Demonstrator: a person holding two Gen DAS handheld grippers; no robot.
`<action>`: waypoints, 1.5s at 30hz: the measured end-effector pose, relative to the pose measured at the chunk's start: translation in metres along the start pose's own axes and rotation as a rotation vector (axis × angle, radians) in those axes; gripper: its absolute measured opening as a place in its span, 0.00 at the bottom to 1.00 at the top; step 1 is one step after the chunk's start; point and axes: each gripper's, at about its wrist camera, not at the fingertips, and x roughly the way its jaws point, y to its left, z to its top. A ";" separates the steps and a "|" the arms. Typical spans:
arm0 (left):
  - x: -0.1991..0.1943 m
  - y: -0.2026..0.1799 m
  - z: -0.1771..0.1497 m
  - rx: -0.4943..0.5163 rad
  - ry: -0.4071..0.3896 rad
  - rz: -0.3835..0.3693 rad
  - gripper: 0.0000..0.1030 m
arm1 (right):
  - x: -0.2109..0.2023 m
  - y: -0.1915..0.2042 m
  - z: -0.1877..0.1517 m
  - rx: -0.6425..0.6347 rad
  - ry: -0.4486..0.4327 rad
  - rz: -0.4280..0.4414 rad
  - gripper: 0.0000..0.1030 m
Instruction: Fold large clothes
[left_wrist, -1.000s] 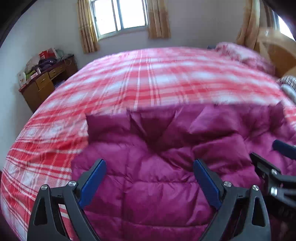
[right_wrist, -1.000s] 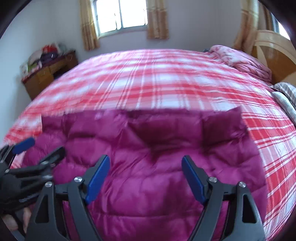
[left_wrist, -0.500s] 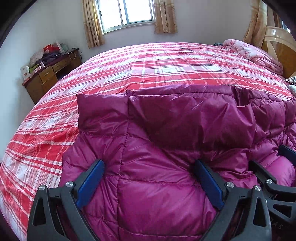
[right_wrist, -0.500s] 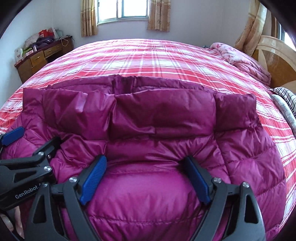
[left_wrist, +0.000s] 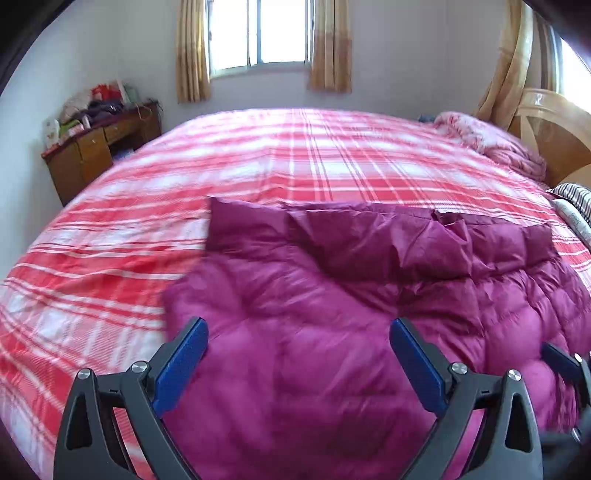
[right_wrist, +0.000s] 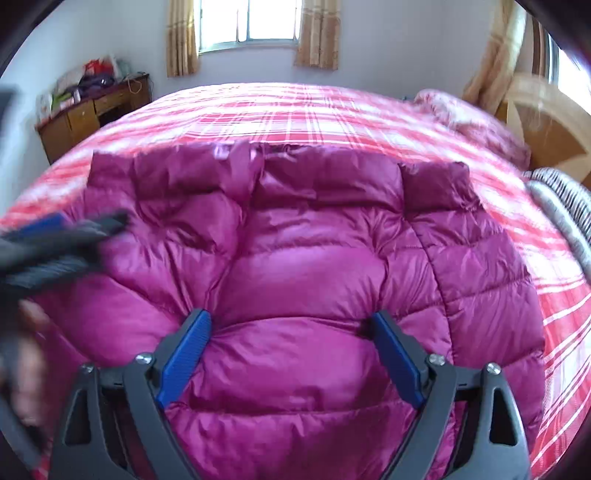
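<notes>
A magenta puffer jacket (left_wrist: 332, 314) lies folded on the red plaid bed (left_wrist: 277, 166); it also shows in the right wrist view (right_wrist: 303, 266). My left gripper (left_wrist: 299, 354) is open and empty, just above the jacket's left part. My right gripper (right_wrist: 291, 343) is open with its blue fingertips pressing into the puffy fabric, holding nothing. The left gripper shows blurred at the left edge of the right wrist view (right_wrist: 55, 236), and the right gripper's tip peeks in at the right of the left wrist view (left_wrist: 565, 365).
A wooden desk (left_wrist: 99, 147) with clutter stands at the far left wall. A pink blanket (left_wrist: 491, 144), wooden headboard (left_wrist: 554, 136) and striped pillow (left_wrist: 572, 199) are at the right. A curtained window (left_wrist: 258, 33) is at the back.
The left gripper has lifted and pulled back to the left off the jacket. The right gripper has stayed pressed on it. The jacket's far edge has settled flatter.
</notes>
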 end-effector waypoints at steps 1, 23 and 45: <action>-0.009 0.005 -0.005 0.001 -0.006 0.007 0.96 | 0.002 0.001 -0.001 0.001 -0.001 -0.008 0.94; -0.056 0.087 -0.097 -0.321 0.068 -0.184 0.70 | -0.042 -0.009 -0.054 0.036 -0.017 0.044 0.97; -0.159 -0.028 -0.013 0.056 -0.199 -0.542 0.06 | -0.049 -0.005 -0.060 0.015 -0.070 0.114 0.71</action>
